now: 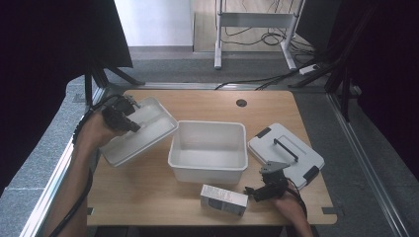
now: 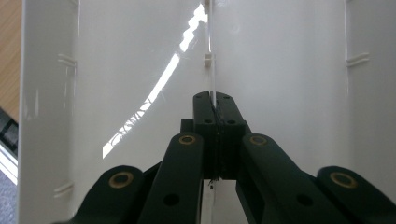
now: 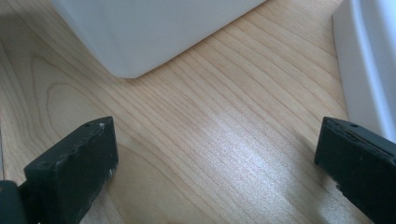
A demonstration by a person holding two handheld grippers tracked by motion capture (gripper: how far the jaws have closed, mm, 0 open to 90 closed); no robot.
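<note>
A white divided tray (image 1: 148,131) is seen tilted at the table's left edge, held by its thin centre partition (image 2: 210,70).

Glossy white plastic on the shallow divided tray (image 2: 116,70), a bright glare streak running down its smooth floor. The black gripper jaws look like matt plastic with brass-coloured rivets. The pale wooden table (image 3: 210,140) shows clear grain under a soft satin sheen. The deep white plastic tub (image 1: 207,148) looks smooth, duller.
</note>
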